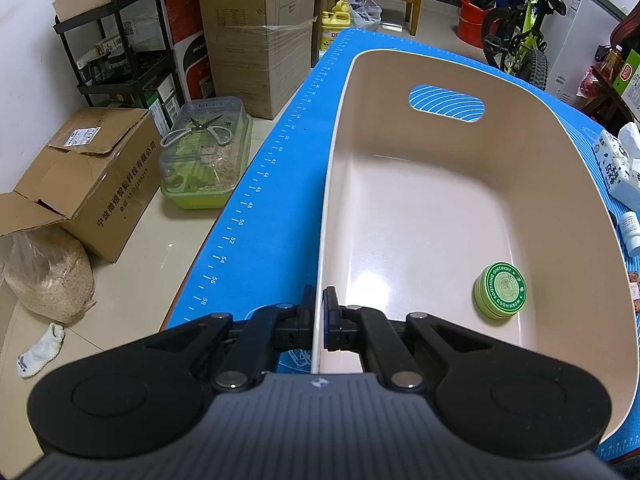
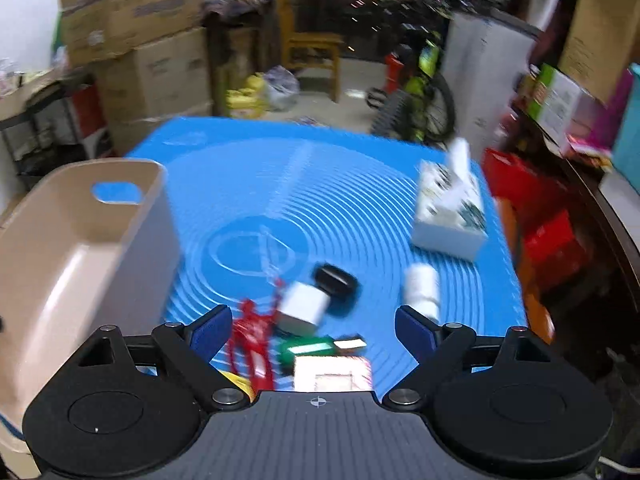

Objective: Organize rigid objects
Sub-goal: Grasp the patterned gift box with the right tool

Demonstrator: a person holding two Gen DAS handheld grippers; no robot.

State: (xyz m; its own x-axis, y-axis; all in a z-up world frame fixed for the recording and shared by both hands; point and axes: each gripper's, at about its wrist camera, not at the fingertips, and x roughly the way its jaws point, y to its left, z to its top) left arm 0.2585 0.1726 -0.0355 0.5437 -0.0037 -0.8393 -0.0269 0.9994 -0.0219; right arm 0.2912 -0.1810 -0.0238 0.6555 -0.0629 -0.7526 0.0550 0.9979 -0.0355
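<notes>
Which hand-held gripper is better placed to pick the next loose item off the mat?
The right hand-held gripper: open, facing the loose items. The left hand-held gripper is shut on the bin rim.

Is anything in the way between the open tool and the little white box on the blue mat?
Nothing visible blocks it. The right tool is open, and the small white box lies just ahead of it on the blue mat, touching a black oval case. A red tangled item sits beside it. The picture is blurry.
</notes>
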